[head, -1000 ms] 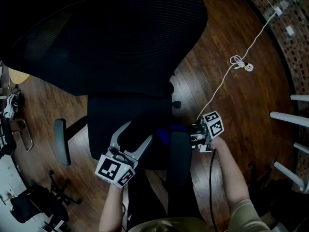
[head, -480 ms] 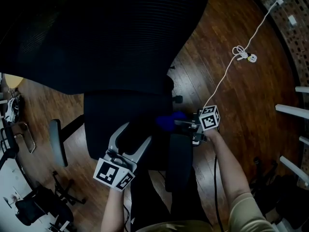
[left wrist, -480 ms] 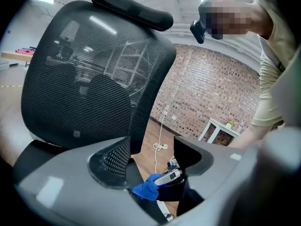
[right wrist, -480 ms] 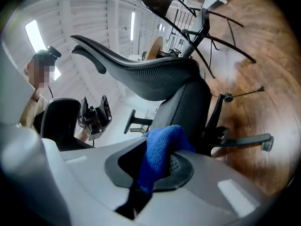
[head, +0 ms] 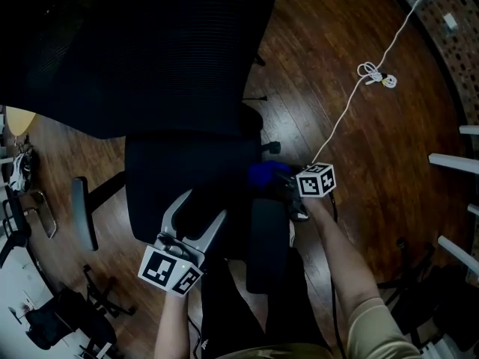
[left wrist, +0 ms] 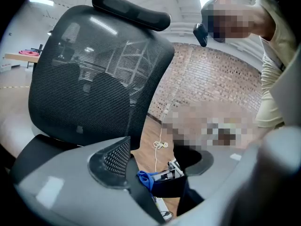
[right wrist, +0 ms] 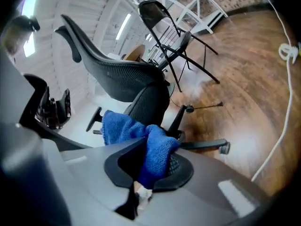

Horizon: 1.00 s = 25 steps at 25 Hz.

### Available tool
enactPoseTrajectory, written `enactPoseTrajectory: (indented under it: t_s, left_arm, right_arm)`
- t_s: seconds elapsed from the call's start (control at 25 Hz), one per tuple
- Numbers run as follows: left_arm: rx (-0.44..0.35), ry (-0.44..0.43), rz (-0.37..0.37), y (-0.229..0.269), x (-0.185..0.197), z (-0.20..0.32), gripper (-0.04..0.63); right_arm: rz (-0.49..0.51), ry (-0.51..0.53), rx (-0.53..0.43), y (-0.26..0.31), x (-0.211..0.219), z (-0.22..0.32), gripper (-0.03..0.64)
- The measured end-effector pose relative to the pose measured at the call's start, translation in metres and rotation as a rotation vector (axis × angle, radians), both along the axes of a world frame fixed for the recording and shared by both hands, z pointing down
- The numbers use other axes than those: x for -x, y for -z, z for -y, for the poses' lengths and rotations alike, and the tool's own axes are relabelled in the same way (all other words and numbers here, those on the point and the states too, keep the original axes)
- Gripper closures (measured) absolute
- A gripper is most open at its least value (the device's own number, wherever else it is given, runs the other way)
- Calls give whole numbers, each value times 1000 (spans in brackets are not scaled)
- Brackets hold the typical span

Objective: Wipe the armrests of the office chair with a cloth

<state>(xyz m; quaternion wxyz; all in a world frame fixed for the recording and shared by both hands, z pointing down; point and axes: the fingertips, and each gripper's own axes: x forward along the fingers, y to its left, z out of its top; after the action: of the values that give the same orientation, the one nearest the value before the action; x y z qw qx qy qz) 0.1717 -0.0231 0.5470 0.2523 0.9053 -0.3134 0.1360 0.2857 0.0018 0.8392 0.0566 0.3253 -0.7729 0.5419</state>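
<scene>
One bunched fold of the soft, light cloth sits pinched in the right gripper, at twelve o'clock of the armrest; left gripper spread, empty.

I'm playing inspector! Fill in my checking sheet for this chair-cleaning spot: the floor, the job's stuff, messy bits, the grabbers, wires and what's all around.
Surface: wooden floor, dark and glossy.
Job's things: black office chair; blue cloth at the backrest end of the near armrest; far armrest with nothing on it.
Clutter: dark gear at the left edge, too dim to name.
Grippers: right gripper shut on the blue cloth; left gripper open and empty, over the seat.
Cables: white cable trailing across the floor, knotted partway.
Surroundings: brick wall; white rails; folding chair.
</scene>
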Motion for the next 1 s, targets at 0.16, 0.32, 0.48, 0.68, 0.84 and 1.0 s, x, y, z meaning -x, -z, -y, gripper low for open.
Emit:
enactPoseTrajectory:
  t_s: [0.16,0.32,0.48,0.68,0.84,1.0]
  left_arm:
    - [-11,-42,6,12,-4,-20,314]
    - [-77,-96,-24,27,-5,-43,314]
    - [-121,-128,-96,42,11,-83,314]
    - [-118,-167,-101,40,50,-135,314]
    - [-109,-138,-65,33,82,-135,314]
    - [-120,-94,-56,36,92,-119,314]
  right_arm:
    - [-132,-153,-52,31,-41,-1,600]
    - [17,-295,-187,95,-53,-53,598]
    - [6,-181,-286,135,-26,-134,600]
    - [80,-27,-405,159,38,-179,598]
    - [138,-13,-543,186,61,-143,598]
    - [209,109,-623,203,63,-138,598]
